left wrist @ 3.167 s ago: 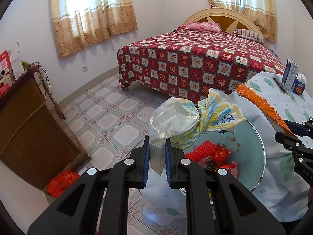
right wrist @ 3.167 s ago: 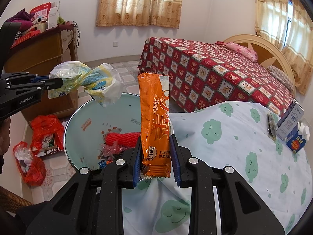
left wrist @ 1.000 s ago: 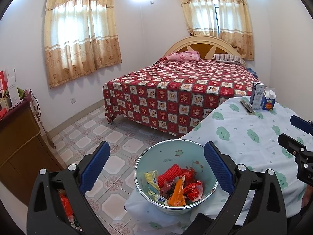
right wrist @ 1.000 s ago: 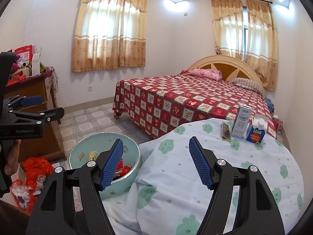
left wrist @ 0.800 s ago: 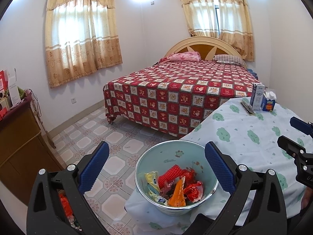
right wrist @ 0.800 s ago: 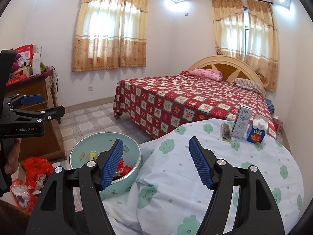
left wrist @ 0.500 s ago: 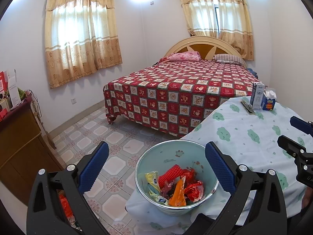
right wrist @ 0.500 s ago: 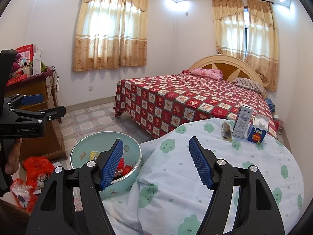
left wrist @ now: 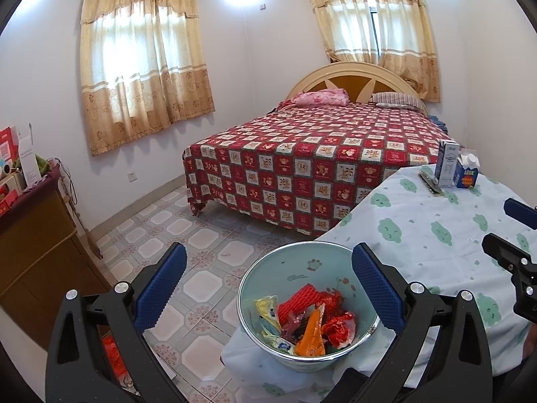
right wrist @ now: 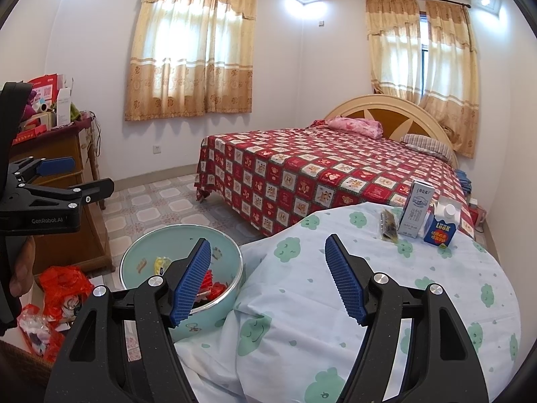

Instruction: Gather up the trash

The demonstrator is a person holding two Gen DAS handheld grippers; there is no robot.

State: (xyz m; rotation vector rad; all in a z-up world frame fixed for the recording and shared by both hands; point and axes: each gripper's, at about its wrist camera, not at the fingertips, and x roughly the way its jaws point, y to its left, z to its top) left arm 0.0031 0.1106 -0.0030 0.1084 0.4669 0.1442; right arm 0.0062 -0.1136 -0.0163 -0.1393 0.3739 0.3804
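Since the wrappers left my jaws and dropped into the basin [left wrist: 349, 262] at six o'clock, my left gripper [left wrist: 268, 285] and right gripper [right wrist: 268, 273] stand wide and empty, ready for the cartons [right wrist: 418, 213] at two o'clock.

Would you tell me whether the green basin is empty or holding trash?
Holding trash: the green basin contains crumpled wrappers covering its bottom.

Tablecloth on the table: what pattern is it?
White tablecloth printed with green smiling clouds; the right wrist view shows it best.

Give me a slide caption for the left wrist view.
Open left gripper above the basin of collected wrappers, beside the cloud-print table.
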